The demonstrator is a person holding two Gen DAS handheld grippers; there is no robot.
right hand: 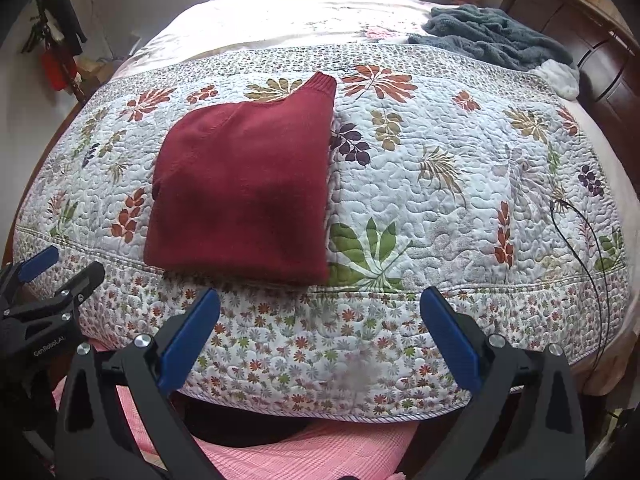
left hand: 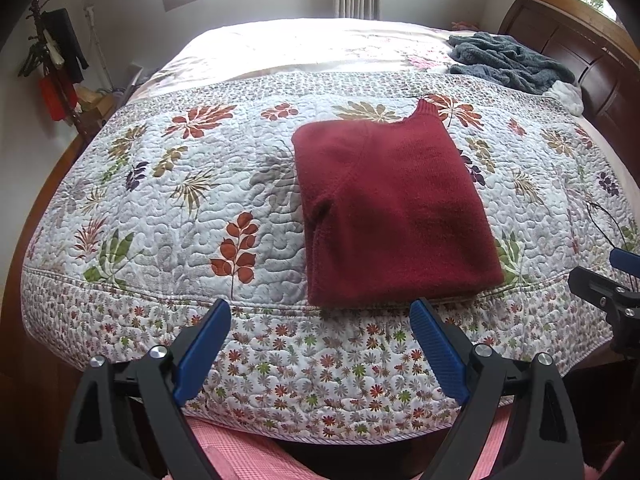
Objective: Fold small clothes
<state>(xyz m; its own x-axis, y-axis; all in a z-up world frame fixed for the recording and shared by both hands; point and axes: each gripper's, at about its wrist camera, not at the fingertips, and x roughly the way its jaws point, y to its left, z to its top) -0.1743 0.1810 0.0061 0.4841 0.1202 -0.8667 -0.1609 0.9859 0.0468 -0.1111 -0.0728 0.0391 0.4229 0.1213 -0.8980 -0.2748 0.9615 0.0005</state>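
Note:
A dark red knitted sweater [left hand: 392,208] lies folded into a compact rectangle on the floral quilt [left hand: 180,208], its ribbed collar pointing to the far side. In the right wrist view the same sweater [right hand: 244,192] sits left of centre. My left gripper [left hand: 320,312] hangs open just short of the sweater's near edge, with nothing between its blue pads. Held back over the quilt's front border, my right gripper [right hand: 320,300] is open and empty too, to the right of the sweater. Each gripper shows at the other view's side edge.
A crumpled grey fleece blanket [left hand: 508,60] with a white cloth lies at the far right by the dark wooden headboard [left hand: 580,52]. A thin black cable [right hand: 592,240] runs over the quilt's right edge. A coat rack [left hand: 52,60] stands at the left wall. Pink fabric [right hand: 320,452] shows below the bed edge.

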